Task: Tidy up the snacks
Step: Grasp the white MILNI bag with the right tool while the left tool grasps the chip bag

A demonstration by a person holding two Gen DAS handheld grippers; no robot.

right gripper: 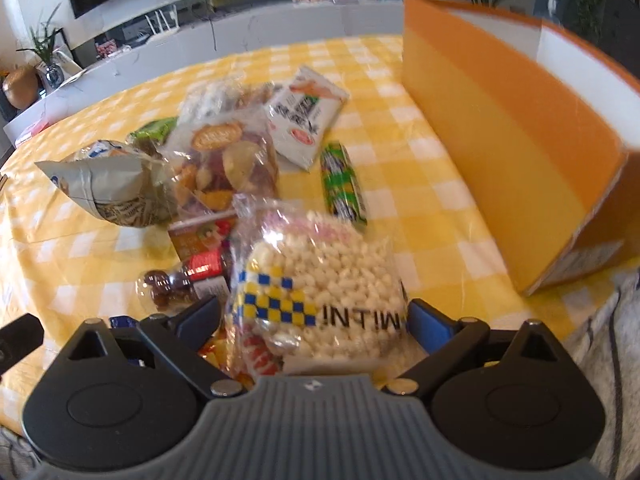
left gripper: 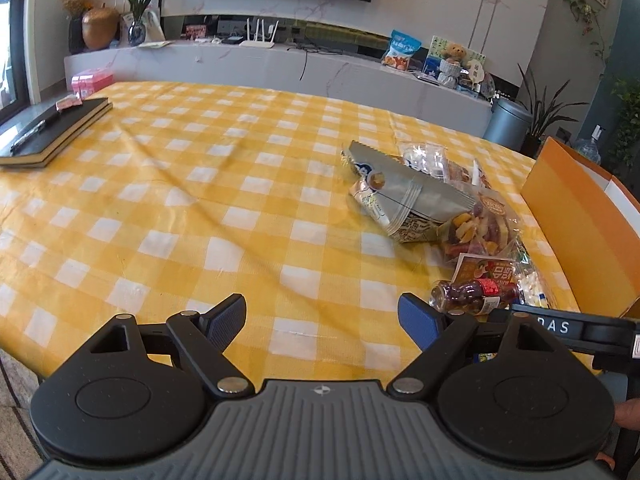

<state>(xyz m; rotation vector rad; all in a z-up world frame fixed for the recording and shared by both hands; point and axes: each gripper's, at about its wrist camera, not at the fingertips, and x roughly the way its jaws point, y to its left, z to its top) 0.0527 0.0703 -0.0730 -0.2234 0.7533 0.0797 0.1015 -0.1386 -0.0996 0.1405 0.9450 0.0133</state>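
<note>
A pile of snacks lies on the yellow checked tablecloth (left gripper: 200,184). In the right wrist view my right gripper (right gripper: 316,316) is open around a clear bag of puffed corn snacks (right gripper: 324,284); its jaws stand at the bag's two sides. Behind it lie a green candy roll (right gripper: 344,184), a white packet (right gripper: 306,116), a bag of dried fruit chips (right gripper: 224,160) and a silver bag (right gripper: 108,184). A small dark bottle (right gripper: 180,280) lies at left. My left gripper (left gripper: 322,316) is open and empty over bare cloth, left of the bottle (left gripper: 476,294).
An open orange box (right gripper: 512,152) stands at the right of the pile, also in the left wrist view (left gripper: 576,216). A black notebook with a pen (left gripper: 52,128) lies at the far left. The right gripper's body (left gripper: 572,330) shows beside my left one.
</note>
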